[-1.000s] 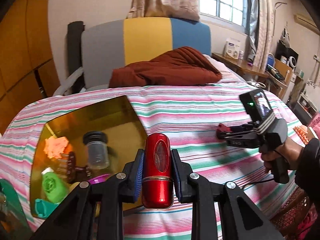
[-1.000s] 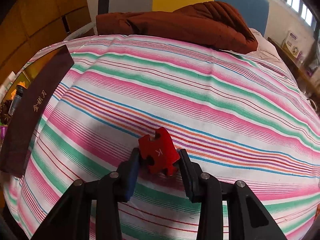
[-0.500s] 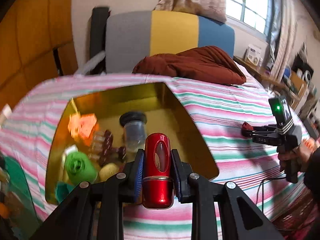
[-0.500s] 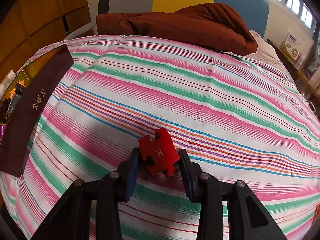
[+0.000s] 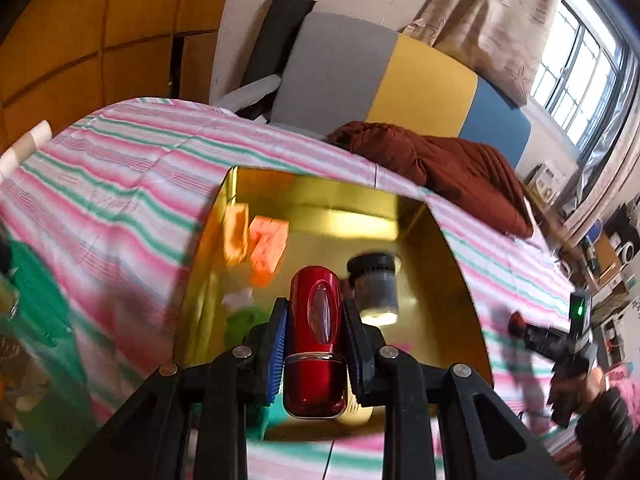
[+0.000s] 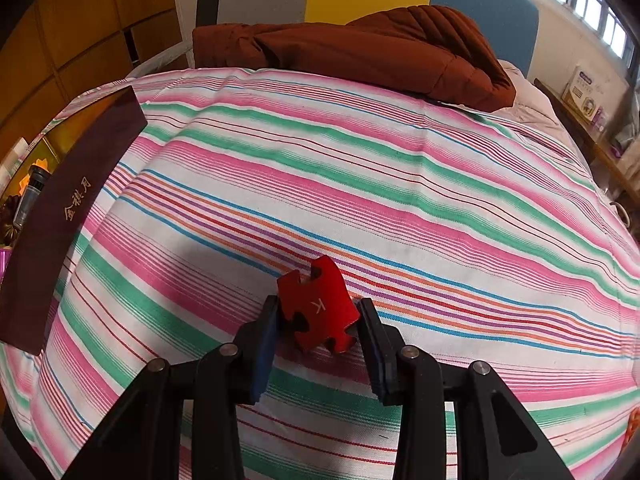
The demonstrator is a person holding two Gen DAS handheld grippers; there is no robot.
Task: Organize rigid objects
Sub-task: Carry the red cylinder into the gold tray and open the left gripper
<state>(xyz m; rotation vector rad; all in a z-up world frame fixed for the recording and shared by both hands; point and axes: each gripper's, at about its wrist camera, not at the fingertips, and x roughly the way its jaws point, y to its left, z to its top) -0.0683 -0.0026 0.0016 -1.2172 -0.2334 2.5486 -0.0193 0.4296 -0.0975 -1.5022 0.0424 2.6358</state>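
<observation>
left gripper (image 5: 315,344) clamps red lighter (image 5: 316,336), gold box (image 5: 444,256) at 12 | right gripper (image 6: 318,336) grips red puzzle piece (image 6: 320,308), striped sheet (image 6: 360,184) below

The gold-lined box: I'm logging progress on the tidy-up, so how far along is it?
Partly done. The gold-lined box already holds an orange block, a black-capped clear jar and a green item. In hand: the left hand-held gripper grips a glossy red metal cylinder above the box; the right hand-held gripper clamps a red puzzle piece marked K over the striped bedsheet. Both remain to be dropped in.
</observation>
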